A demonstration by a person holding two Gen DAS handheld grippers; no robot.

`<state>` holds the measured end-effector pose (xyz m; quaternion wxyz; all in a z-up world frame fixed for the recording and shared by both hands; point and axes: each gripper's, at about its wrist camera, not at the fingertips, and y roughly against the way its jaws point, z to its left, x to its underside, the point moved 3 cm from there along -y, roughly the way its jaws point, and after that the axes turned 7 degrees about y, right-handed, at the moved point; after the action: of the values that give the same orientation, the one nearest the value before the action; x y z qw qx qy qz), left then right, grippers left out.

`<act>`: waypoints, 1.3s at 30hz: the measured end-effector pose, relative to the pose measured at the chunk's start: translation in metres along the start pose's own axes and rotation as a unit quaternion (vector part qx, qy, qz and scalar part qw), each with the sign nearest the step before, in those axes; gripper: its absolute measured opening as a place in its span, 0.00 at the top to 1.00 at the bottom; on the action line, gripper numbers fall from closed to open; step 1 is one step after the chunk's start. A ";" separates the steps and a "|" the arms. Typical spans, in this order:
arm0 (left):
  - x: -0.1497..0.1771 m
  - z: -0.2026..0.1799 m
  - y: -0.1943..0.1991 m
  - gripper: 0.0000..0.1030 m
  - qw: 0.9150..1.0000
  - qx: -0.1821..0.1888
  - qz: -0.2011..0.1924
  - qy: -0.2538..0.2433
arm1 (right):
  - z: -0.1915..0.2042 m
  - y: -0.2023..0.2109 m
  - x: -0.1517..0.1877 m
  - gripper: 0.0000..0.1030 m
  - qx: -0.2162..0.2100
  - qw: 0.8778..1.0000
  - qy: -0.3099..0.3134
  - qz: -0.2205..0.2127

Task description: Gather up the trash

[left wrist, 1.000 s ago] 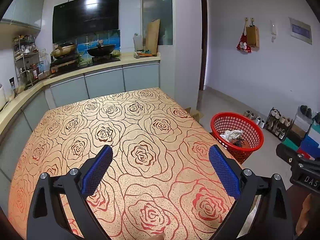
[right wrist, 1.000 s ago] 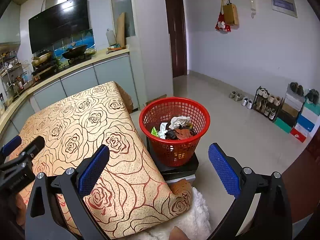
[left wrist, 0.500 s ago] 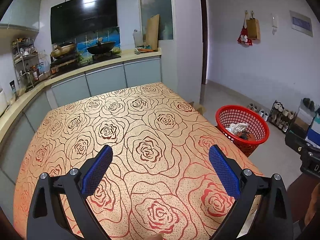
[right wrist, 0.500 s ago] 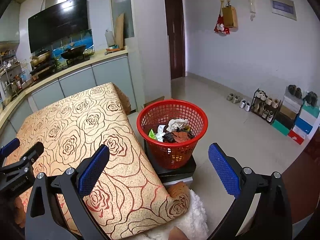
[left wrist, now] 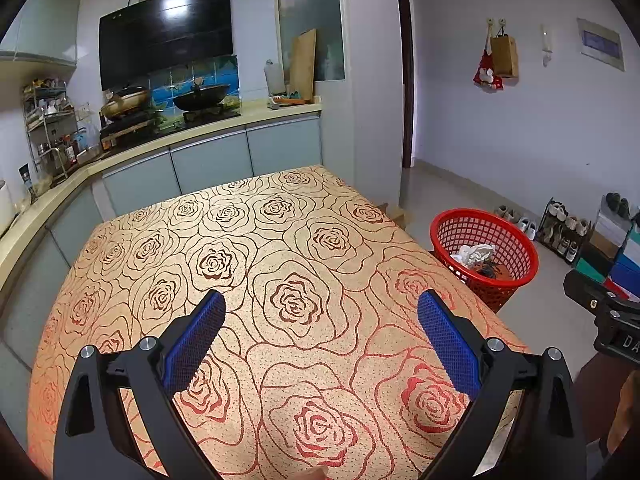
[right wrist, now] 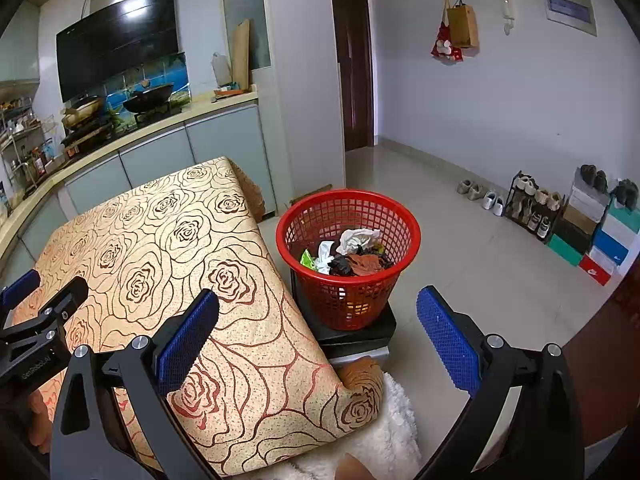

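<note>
A table (left wrist: 280, 240) draped in a rose-patterned cloth is seen beside a red basket (right wrist: 348, 216), which is set on a dark box on the floor. Crumpled trash (right wrist: 352, 252) is held inside the basket. The left gripper (left wrist: 318, 340) and right gripper (right wrist: 318, 336) are spread wide, with nothing gripped.

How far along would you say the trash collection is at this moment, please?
It looks nearly or fully done. The red basket beside the table already holds crumpled trash: white paper, a green wrapper and dark scraps. Nothing is in hand: the left gripper and right gripper are both open and hold nothing. No trash shows on the rose-patterned tablecloth, so nothing visible is left.
</note>
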<state>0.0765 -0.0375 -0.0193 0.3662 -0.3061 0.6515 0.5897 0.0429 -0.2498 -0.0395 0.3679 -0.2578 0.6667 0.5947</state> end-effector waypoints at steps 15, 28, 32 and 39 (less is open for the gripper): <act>0.002 0.004 -0.014 0.09 1.000 -0.006 0.013 0.004 | -0.003 -0.019 0.001 0.06 0.004 1.000 -0.004 0.022; 0.003 0.007 -0.028 0.09 1.000 -0.013 0.024 0.006 | -0.008 -0.032 0.000 0.06 0.005 1.000 -0.008 0.027; 0.002 0.007 -0.028 0.09 1.000 -0.013 0.024 0.006 | -0.010 -0.032 0.000 0.06 0.006 1.000 -0.010 0.027; 0.002 0.006 -0.026 0.09 1.000 -0.012 0.023 0.006 | -0.010 -0.033 0.001 0.06 0.005 1.000 -0.010 0.028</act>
<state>0.0982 -0.0343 -0.0355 0.3452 -0.2991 0.6536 0.6035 0.0664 -0.2644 -0.0599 0.3591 -0.2315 0.6729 0.6039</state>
